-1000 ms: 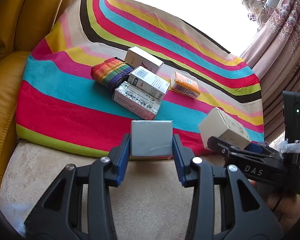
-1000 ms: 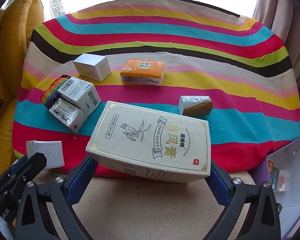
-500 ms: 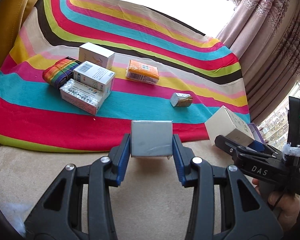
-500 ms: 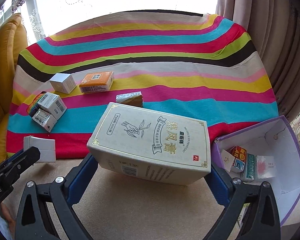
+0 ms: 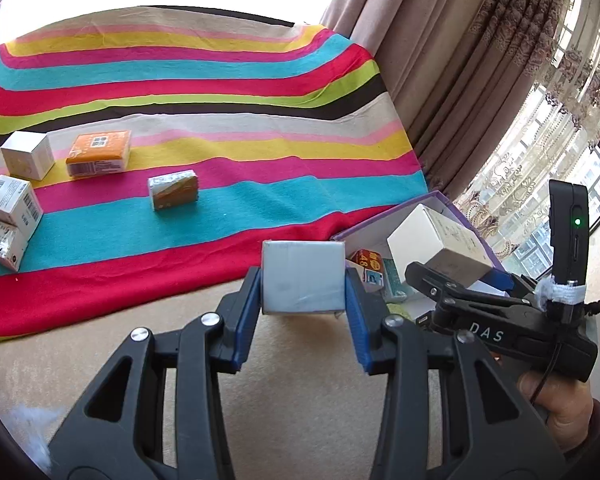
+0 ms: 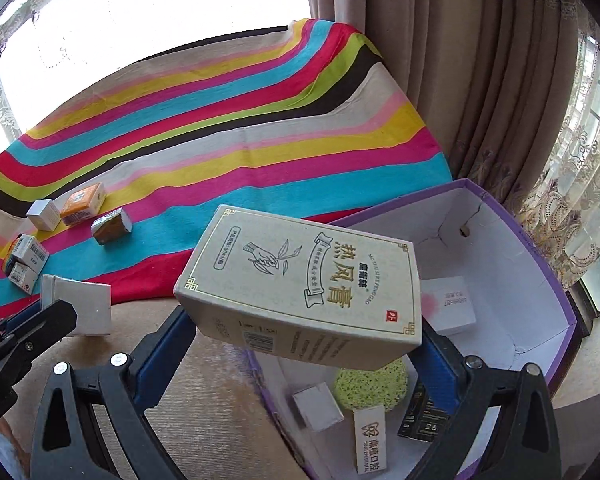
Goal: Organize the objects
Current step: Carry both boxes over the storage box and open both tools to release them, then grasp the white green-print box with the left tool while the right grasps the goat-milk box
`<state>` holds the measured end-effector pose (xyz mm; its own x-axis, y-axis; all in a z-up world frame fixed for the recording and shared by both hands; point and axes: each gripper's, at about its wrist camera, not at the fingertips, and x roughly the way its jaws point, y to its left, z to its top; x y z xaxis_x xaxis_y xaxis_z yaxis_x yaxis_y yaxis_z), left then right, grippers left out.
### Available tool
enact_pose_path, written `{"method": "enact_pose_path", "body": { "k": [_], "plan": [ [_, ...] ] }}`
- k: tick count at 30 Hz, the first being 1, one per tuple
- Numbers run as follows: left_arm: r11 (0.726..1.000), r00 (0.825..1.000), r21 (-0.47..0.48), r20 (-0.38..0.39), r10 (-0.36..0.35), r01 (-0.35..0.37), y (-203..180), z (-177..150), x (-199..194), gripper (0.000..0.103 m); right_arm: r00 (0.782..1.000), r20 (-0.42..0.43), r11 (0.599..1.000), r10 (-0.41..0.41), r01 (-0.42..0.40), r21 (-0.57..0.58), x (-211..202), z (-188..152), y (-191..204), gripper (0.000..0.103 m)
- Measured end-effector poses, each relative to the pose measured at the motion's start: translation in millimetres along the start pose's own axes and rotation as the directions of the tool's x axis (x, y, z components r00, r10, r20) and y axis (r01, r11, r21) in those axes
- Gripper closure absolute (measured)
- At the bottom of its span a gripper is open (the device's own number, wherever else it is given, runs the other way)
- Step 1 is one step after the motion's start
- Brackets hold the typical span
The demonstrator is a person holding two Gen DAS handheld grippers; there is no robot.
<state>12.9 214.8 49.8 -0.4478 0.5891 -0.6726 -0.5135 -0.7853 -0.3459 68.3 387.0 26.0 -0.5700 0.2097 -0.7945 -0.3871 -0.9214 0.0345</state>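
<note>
Your left claw [image 5: 304, 292] is clenched on a small grey box [image 5: 302, 278], blue pads on both its sides, held above the beige cushion [image 5: 140, 312] just off the striped cloth's [image 5: 220, 92] near edge. Your right claw [image 6: 300, 344] grips a cream carton [image 6: 304, 284], tilted, over the near-left corner of the purple bin [image 6: 556, 276]. Inside the bin: a green sponge [image 6: 374, 384], a white box [image 6: 450, 308] and several small packs. The bin sits just off the cloth's right end, beside the curtain [image 6: 440, 60]. Left on the cloth, well away from the bin: an orange pack [image 5: 98, 152], a foil-wrapped pack [image 5: 174, 189], a white cube [image 5: 28, 155] and barcoded boxes [image 5: 10, 204] at its left end.
</note>
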Motion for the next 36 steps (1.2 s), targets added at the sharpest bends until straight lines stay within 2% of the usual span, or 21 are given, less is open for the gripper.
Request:
{"method": "enact_pose_path", "body": {
  "k": [8,11,14,19,25,30,36],
  "plan": [
    [0.992,0.997,0.096,-0.034,-0.073,0.076,-54,8,27,0.057,0.995,-0.004,0.990,-0.100,0.100,0.097,2,-5,-61,0.001],
    [0.989,0.994,0.108,-0.053,-0.100,0.105,-64,12,34,0.026,0.992,0.005,0.982,-0.126,0.124,0.140,-1,-5,-76,0.000],
    [0.989,0.994,0.104,-0.048,-0.097,0.101,-65,13,35,0.024,0.993,-0.005,0.977,-0.120,0.119,0.177,-1,-3,-84,0.000],
    [0.996,0.996,0.031,-0.048,-0.079,0.081,-46,13,32,0.024,0.997,-0.009,0.984,-0.074,0.074,0.160,0,-1,-74,0.000],
    [1.000,1.000,0.003,-0.011,-0.017,0.018,-20,8,14,0.024,1.000,-0.015,0.996,-0.012,0.013,0.084,2,0,-41,0.000],
    [0.998,0.998,-0.037,0.021,0.055,-0.054,15,6,-6,0.024,1.000,-0.020,1.000,0.012,-0.012,0.026,0,2,-12,0.000],
    [0.978,0.984,-0.130,0.040,0.171,-0.164,72,2,-35,0.024,0.997,-0.023,0.996,0.071,-0.072,-0.048,-3,4,25,0.000]
  ]
}}
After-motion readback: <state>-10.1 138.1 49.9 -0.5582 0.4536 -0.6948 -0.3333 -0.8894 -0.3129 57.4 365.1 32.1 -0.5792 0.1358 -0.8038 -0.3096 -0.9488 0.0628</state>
